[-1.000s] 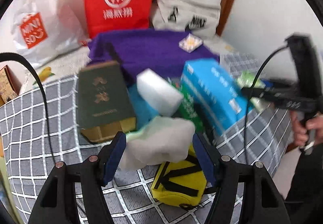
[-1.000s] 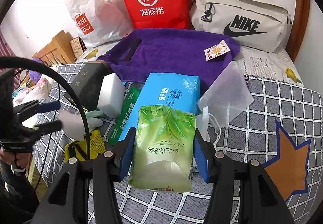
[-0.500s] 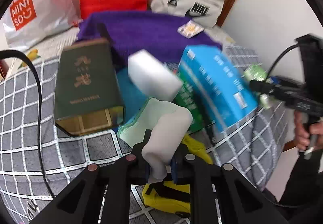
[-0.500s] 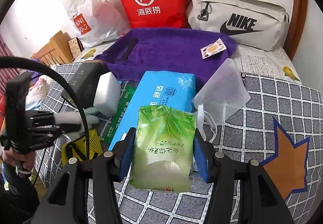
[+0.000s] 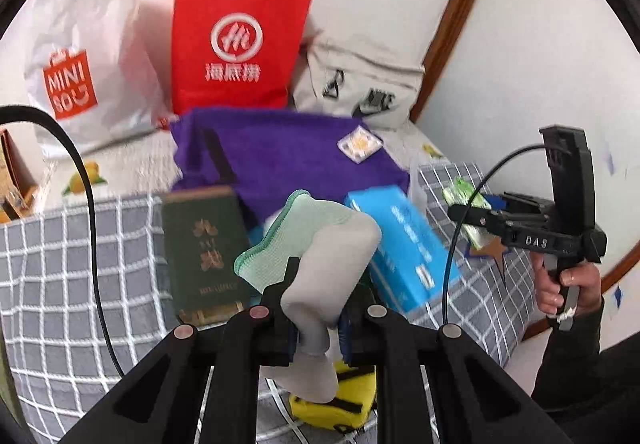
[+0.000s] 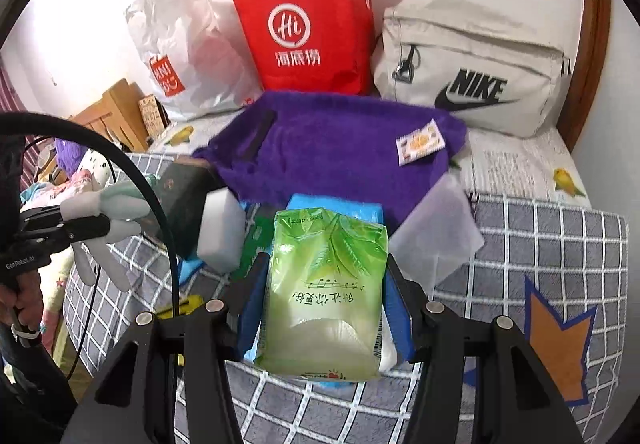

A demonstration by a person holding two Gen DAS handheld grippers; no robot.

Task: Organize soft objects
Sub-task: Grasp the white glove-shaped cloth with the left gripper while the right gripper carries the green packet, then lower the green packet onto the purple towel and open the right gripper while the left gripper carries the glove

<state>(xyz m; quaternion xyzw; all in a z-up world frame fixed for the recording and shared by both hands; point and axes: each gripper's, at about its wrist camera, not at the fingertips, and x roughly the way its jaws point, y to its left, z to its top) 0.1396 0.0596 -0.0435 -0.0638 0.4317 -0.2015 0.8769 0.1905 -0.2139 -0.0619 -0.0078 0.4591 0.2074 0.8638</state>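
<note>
Left wrist: my left gripper (image 5: 316,328) is pinched nearly closed on one cloth (image 5: 320,256), lifted above the bed (image 5: 60,264); hanging loose, it could snag the book (image 5: 204,248).

Right wrist: my right gripper (image 6: 324,308) clamps one green tissue pack (image 6: 324,284) half-open; the slick wrap may slip. Three bags stand behind.

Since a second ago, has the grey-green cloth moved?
Yes. The grey-green cloth, pinched in the left gripper, has lifted off the bedspread, now overlapping the purple towel.
</note>
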